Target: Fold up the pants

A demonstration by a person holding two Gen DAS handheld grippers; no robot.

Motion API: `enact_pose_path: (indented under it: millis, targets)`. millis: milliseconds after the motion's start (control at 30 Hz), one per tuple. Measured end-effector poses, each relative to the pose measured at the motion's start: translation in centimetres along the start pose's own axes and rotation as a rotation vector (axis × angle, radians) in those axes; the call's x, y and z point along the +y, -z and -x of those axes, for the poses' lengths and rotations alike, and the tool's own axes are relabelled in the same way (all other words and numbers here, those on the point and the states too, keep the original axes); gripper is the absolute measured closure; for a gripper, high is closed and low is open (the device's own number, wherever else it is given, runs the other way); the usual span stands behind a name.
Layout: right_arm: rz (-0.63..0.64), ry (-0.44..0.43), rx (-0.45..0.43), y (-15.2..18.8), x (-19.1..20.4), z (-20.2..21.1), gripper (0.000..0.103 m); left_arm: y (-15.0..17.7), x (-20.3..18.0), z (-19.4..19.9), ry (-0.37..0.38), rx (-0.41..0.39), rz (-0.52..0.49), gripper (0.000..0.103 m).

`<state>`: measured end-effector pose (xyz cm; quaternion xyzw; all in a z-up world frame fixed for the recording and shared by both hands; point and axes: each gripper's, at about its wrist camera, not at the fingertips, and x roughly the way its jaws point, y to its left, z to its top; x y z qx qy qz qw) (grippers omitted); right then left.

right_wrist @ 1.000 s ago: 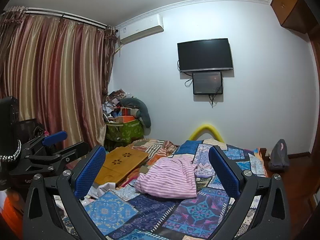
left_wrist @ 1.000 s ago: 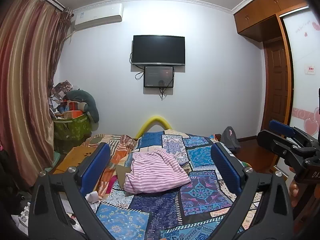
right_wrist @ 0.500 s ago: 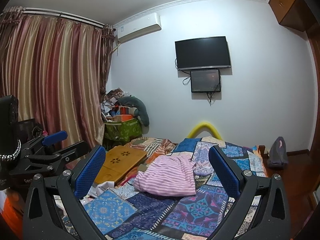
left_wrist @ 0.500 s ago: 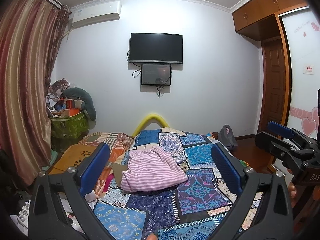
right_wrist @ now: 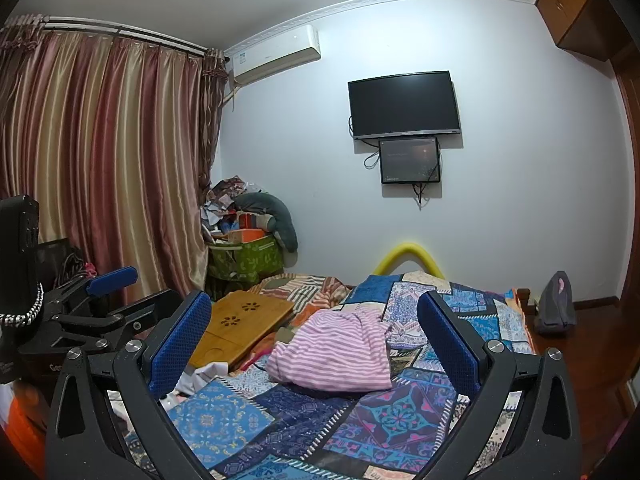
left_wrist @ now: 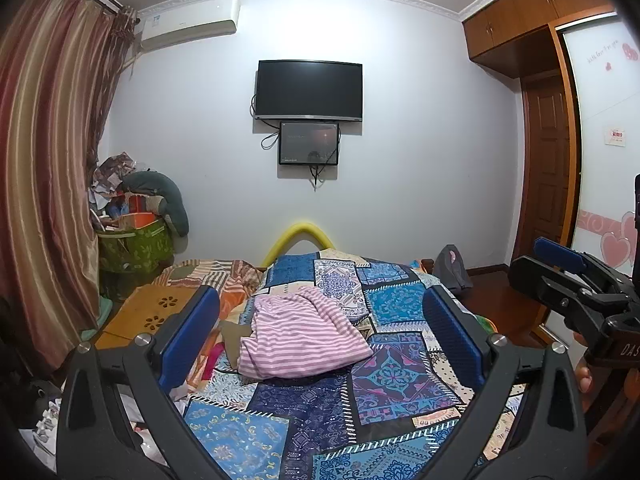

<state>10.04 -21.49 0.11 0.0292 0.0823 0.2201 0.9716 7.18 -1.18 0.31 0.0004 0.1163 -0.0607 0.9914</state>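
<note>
Both my left gripper [left_wrist: 320, 328] and right gripper [right_wrist: 314, 330] hang with jaws apart, holding nothing. The striped pants [left_wrist: 300, 336] lie crumpled mid-bed [left_wrist: 400, 364], legs and waistband impossible to tell apart.

pants [left_wrist: 300, 336] look like soft striped knit cloth, the quilt [left_wrist: 392, 376] is matt printed cotton, lap tray [right_wrist: 244, 324] is smooth wood, curtains [right_wrist: 120, 152] are shiny satin

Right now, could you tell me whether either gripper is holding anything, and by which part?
Nothing is held. The left gripper and right gripper are both open above the bed, and the pink striped pants lie untouched on the patchwork quilt.
</note>
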Motion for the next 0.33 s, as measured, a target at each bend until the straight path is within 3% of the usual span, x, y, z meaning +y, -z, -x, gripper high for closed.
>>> enact_pose_path:
  millis: [333]
  targets:
    - [0.002,0.000,0.005,0.17,-0.11,-0.20,0.000,0.06,0.12,0.01,0.008,0.003,0.001,0.000]
